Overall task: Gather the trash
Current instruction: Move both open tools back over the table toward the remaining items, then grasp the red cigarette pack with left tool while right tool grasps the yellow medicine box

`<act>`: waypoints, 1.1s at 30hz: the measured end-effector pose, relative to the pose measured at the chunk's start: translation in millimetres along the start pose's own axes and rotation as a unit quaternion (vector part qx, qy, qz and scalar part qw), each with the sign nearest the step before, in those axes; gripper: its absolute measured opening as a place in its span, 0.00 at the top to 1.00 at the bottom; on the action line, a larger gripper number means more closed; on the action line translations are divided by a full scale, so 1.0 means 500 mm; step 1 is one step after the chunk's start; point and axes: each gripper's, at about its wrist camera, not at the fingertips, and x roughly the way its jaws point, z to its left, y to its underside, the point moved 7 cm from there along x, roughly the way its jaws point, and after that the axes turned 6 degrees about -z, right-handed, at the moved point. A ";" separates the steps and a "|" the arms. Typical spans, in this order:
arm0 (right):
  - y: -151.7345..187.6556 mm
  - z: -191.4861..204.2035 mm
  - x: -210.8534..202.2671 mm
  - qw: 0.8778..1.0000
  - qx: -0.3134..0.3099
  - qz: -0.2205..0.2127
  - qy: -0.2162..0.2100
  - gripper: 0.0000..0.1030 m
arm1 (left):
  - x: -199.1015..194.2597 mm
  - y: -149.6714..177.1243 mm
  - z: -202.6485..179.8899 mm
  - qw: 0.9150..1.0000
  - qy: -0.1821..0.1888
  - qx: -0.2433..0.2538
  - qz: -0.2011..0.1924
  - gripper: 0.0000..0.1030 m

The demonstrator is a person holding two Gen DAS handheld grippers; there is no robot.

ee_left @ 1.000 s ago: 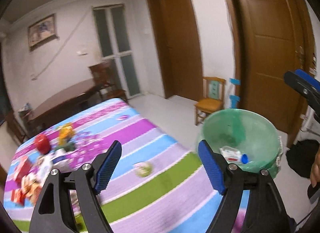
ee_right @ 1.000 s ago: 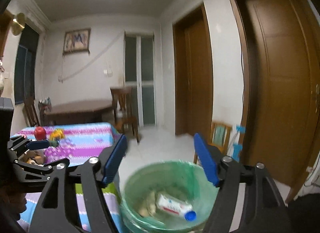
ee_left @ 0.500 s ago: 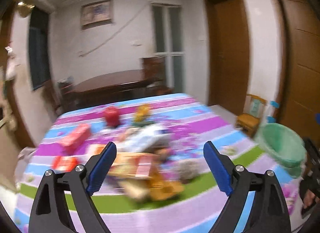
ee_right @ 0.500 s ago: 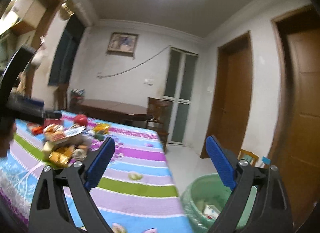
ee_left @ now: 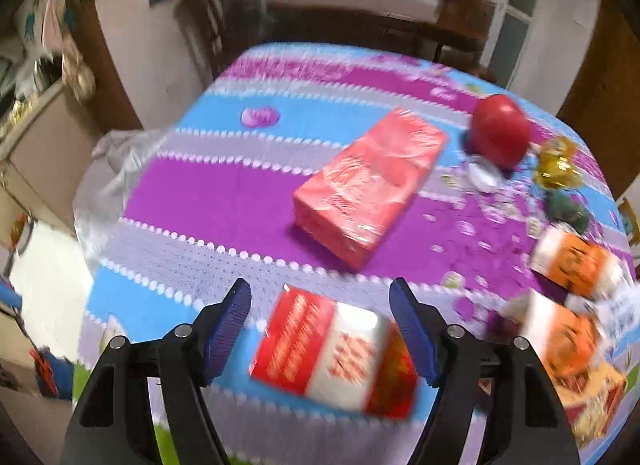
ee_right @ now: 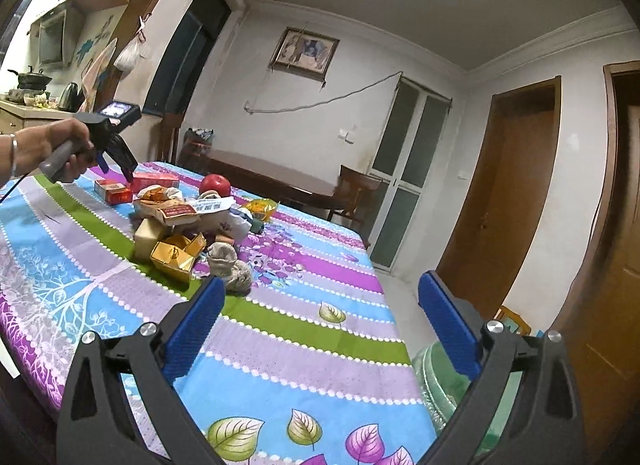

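My left gripper [ee_left: 320, 305] is open and hovers just above a small red and white box [ee_left: 332, 349] on the striped tablecloth [ee_left: 208, 193]; its jaws stand either side of the box without touching it. The right wrist view shows the same gripper [ee_right: 116, 165] over that box [ee_right: 113, 191]. My right gripper [ee_right: 320, 305] is open and empty, above the table's near right corner. A pile of wrappers, gold boxes and crumpled paper [ee_right: 188, 225] lies mid-table. The green-lined trash bin [ee_right: 436, 377] stands on the floor at lower right.
A pink plastic-wrapped pack [ee_left: 370, 181] and a red apple [ee_left: 498, 135] lie beyond the box. Orange and white boxes [ee_left: 576, 265] sit to the right. A dark wooden table and chair [ee_right: 352, 189] stand behind. Brown doors [ee_right: 516, 177] line the right wall.
My left gripper has swung left from the bin, across the table, and dropped low over the red and white box. My right gripper has lifted away from the bin and turned toward the table.
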 end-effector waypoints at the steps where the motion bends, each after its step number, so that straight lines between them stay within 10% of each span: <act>1: 0.002 -0.006 -0.001 1.000 0.003 0.001 0.000 0.09 | 0.012 -0.005 0.003 1.000 -0.007 0.000 0.003 0.29; 11: 0.018 -0.030 0.018 0.998 0.060 0.018 -0.007 0.09 | 0.038 0.018 0.015 0.999 -0.007 0.023 0.030 0.26; 18: 0.030 -0.028 0.020 0.996 0.082 0.019 -0.025 0.08 | -0.096 0.199 -0.005 0.995 0.041 0.049 0.074 0.26; 25: 0.031 -0.020 0.041 0.993 0.105 0.028 -0.053 0.06 | -0.287 0.316 -0.020 0.995 0.045 0.087 -0.031 0.16; 33: -0.005 0.040 0.079 0.978 0.138 0.058 -0.142 0.06 | -0.253 0.304 -0.038 0.995 0.019 0.077 -0.061 0.16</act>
